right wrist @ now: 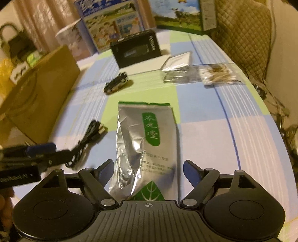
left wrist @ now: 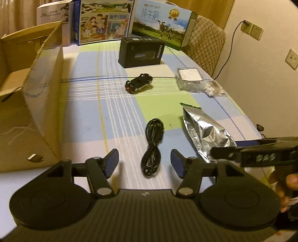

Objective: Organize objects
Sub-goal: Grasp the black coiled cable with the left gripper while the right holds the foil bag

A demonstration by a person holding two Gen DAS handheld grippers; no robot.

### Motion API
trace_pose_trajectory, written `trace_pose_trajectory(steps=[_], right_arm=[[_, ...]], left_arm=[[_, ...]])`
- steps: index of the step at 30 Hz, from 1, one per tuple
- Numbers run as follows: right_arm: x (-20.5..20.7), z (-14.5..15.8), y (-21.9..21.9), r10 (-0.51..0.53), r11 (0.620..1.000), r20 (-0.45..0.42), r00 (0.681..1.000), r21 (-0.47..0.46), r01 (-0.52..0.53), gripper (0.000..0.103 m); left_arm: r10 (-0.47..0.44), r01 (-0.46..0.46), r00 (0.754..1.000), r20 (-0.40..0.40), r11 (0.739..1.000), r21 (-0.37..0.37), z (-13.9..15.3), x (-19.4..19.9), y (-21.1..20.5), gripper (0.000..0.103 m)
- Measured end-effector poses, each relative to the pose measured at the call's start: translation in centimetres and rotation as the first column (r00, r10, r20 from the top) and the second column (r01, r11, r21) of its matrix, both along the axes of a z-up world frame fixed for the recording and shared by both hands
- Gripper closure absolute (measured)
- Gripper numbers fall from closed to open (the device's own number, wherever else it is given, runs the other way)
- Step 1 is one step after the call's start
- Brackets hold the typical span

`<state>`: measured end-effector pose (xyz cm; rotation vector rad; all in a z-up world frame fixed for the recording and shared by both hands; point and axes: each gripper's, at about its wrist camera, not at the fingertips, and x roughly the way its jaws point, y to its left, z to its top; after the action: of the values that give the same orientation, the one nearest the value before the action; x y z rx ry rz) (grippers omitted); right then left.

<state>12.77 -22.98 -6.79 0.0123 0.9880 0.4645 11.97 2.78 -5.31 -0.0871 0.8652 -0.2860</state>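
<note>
Both tongs gape wide, empty: left tongs astride the limp coiled cable; right tongs over the crinkly, light foil pouch beside it—pinch its flat edge.

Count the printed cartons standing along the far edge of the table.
3: a white carton at far left, the cartoon-family carton in the middle, the cow-meadow carton at right. More may be hidden.
</note>
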Motion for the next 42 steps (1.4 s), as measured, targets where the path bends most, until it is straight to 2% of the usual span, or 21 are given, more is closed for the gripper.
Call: trace_pose_trajectory(steps=[8,11,16,21,23,25,28,29,33,36,38,42], right_arm=[[-0.3,-1.2,3.4,0.120,0.976,0.072,0.990,-0.192,-0.105,0.021],[-0.2,-1.3,3.3,0.111,0.977,0.068,0.991,-0.191,-0.097,0.022],[0.0,-0.7,2.8,0.088,0.977,0.079,0.993,-0.203,-0.071,0.048],[0.0,-0.4,2.3,0.065,0.983,0.084,0.994,-0.178,-0.049,0.056],[-0.1,-0.3,2.2,0.063,0.984,0.086,0.994,-0.174,-0.048,0.056],[-0.1,-0.2,2.0,0.057,0.985,0.086,0.995,-0.165,-0.042,0.057],[-0.1,-0.2,1.9,0.051,0.987,0.084,0.995,-0.156,-0.038,0.057],[-0.1,-0.2,1.9,0.050,0.988,0.084,0.995,-0.153,-0.036,0.057],[-0.1,-0.1,1.7,0.045,0.989,0.086,0.995,-0.147,-0.033,0.057],[-0.1,-0.1,1.8,0.051,0.989,0.084,0.995,-0.144,-0.039,0.058],[-0.1,-0.1,1.8,0.055,0.989,0.084,0.995,-0.144,-0.043,0.058],[-0.3,0.0,1.8,0.053,0.990,0.086,0.995,-0.139,-0.041,0.059]], left_arm=[[0.010,-0.010,1.000,-0.019,1.000,-0.007,-0.7,0.8,0.1,0.039],[0.017,-0.018,1.000,-0.023,1.000,-0.004,-0.9,0.9,0.2,0.039],[0.010,-0.010,1.000,-0.021,1.000,0.008,-1.0,1.2,0.2,0.039],[-0.038,0.039,0.999,-0.016,0.998,0.058,-1.3,1.7,-1.1,0.039],[-0.063,0.064,0.998,-0.011,0.995,0.081,-1.3,2.0,-1.7,0.042],[-0.088,0.088,0.996,-0.008,0.991,0.102,-1.4,2.3,-2.3,0.053],[-0.102,0.101,0.995,0.001,0.986,0.132,-1.6,2.6,-2.8,0.058],[-0.105,0.104,0.994,0.002,0.985,0.139,-1.6,2.7,-2.9,0.058],[-0.117,0.118,0.993,-0.016,0.981,0.156,-2.2,2.8,-3.3,0.073],[-0.118,0.119,0.993,-0.014,0.978,0.170,-2.3,2.7,-3.4,0.076],[-0.116,0.117,0.993,-0.015,0.979,0.169,-2.3,2.8,-3.4,0.085],[-0.117,0.119,0.993,-0.021,0.980,0.163,-2.2,2.7,-3.5,0.087]])
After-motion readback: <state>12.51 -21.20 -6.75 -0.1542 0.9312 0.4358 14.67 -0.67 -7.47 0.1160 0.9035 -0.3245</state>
